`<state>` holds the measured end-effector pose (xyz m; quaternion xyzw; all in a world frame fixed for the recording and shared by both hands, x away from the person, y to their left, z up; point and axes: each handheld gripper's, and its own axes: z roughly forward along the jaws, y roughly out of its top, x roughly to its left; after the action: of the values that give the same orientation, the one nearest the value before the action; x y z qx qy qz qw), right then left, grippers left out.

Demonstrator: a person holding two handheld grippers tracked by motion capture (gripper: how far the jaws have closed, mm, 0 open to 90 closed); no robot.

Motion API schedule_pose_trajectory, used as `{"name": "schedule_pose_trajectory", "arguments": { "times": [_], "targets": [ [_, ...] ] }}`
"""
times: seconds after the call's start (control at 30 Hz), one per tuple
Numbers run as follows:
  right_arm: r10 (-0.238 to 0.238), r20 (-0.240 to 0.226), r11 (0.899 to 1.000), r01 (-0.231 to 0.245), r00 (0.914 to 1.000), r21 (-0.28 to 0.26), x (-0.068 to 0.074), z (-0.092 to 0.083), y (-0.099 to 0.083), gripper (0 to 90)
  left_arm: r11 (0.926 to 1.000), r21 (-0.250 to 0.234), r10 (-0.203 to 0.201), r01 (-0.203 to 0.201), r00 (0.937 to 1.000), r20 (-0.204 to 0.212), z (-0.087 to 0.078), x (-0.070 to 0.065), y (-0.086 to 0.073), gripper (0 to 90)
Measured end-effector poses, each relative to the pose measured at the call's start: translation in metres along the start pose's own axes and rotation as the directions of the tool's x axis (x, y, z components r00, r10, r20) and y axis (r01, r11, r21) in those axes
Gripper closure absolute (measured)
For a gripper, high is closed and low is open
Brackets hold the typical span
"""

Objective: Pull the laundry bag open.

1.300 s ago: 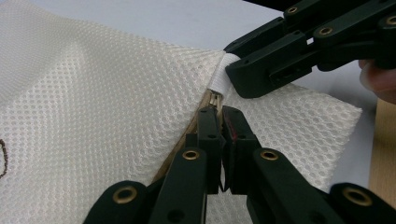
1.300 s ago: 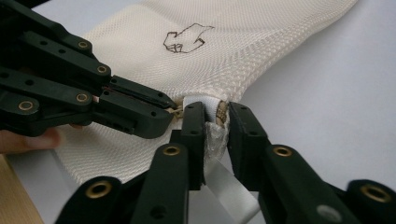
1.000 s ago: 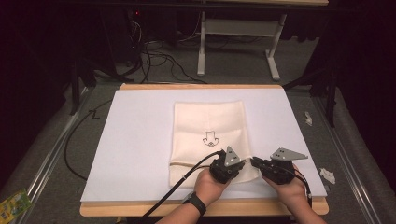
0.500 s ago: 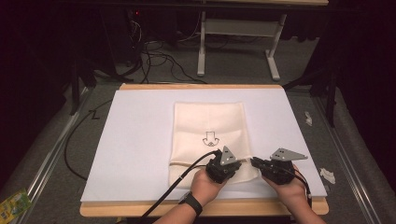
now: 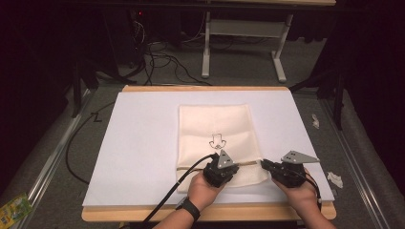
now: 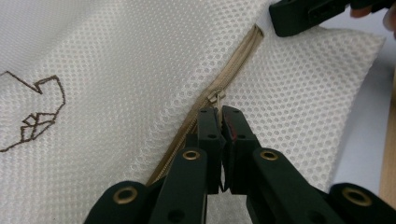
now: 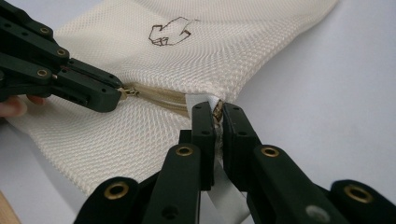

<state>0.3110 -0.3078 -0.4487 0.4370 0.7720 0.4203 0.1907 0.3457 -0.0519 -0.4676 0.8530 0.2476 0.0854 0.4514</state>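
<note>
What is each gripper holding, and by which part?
Left gripper: the zipper pull of the mesh bag. Right gripper: the bag's edge at the zipper's end.

High view overhead facing forward, gripper views close (sharing the zipper)

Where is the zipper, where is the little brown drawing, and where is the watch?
zipper (image 6: 187, 119), left gripper view, on the tan teeth along the mesh bag.
brown drawing (image 5: 218, 141), high view, on the middle of the stitched outline.
watch (image 5: 189, 208), high view, on the black band at the left wrist.
</note>
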Motion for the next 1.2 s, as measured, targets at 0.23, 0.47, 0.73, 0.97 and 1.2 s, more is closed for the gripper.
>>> {"name": "schedule_pose_trajectory", "arguments": {
  "times": [0.23,0.47,0.73,0.97,1.2],
  "targets": [
    [0.002,-0.002,1.0,-0.002,1.0,0.007,0.003,0.002,0.002,86.2,1.0,-0.008,-0.005,0.005,0.9999,0.009,-0.006,0.003,-0.002,87.9],
    [0.029,0.035,1.0,-0.029,0.999,-0.003,-0.007,-0.001,0.0,86.3,0.9996,0.01,-0.027,0.027,0.9996,-0.009,-0.017,0.015,-0.012,88.0],
    [0.004,0.015,1.0,-0.004,0.9999,0.004,0.0,0.002,0.001,86.3,0.9997,0.019,-0.014,0.015,0.9994,-0.031,-0.028,0.017,-0.014,88.1],
    [0.035,0.014,0.999,-0.035,0.9993,0.012,-0.009,0.0,-0.002,86.2,0.9977,0.042,-0.051,0.053,0.9981,-0.034,-0.043,0.028,-0.026,88.0],
    [-0.007,-0.008,1.0,0.007,0.9999,0.012,0.003,0.003,0.001,86.2,0.9986,0.052,-0.01,0.012,0.9992,-0.038,-0.061,0.024,-0.031,88.0]
  ]
}}
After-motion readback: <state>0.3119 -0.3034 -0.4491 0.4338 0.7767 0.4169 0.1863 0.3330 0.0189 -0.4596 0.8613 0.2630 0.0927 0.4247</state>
